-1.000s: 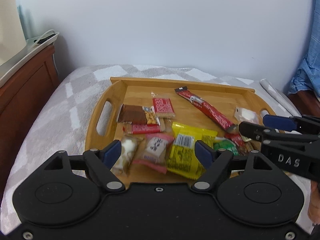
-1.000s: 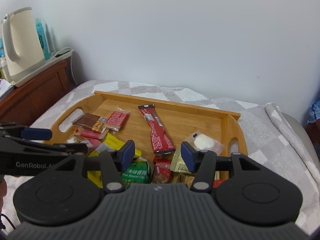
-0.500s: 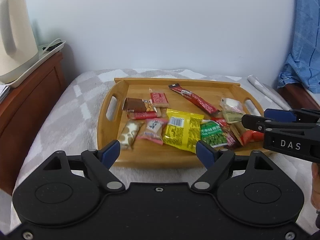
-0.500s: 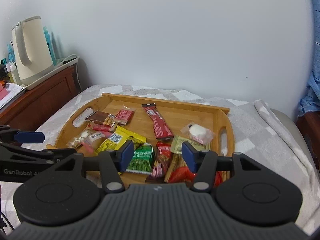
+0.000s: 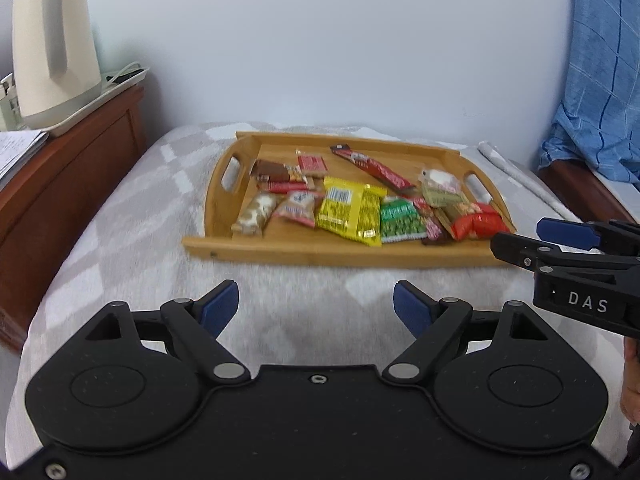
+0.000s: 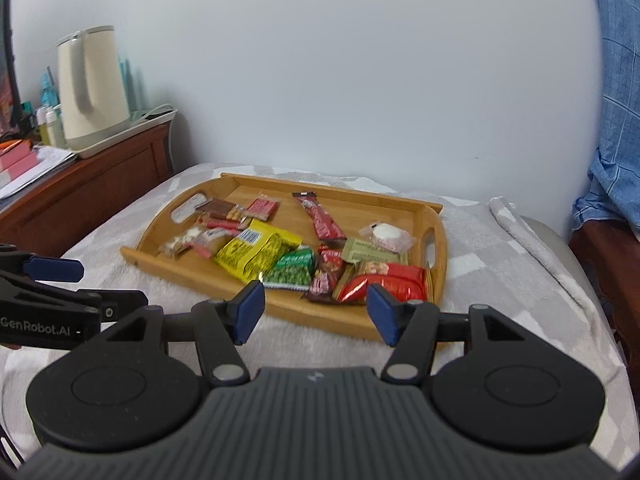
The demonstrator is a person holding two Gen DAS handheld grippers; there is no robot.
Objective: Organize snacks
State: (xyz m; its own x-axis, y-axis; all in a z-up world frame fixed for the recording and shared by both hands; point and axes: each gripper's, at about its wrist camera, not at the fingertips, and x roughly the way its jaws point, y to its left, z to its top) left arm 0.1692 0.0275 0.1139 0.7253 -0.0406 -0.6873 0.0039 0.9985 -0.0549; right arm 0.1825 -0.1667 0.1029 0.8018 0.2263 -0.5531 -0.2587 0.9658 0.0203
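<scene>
Pulling back from the tray [image 5: 280, 254], both grippers now hang over the blanket, where a second ago they hovered above the snacks [image 5: 348, 216]. Left gripper [image 5: 316, 306] and right gripper [image 6: 316, 312] are spread wide, holding nothing. Snacks lie jumbled along the tray's near side; sorting seems barely begun.

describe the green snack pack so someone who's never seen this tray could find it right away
Start at the wooden tray on the grey blanket and look along its near edge. The green snack pack lies there, between the big yellow bag and a dark red wrapper. It is the only green packet.
</scene>
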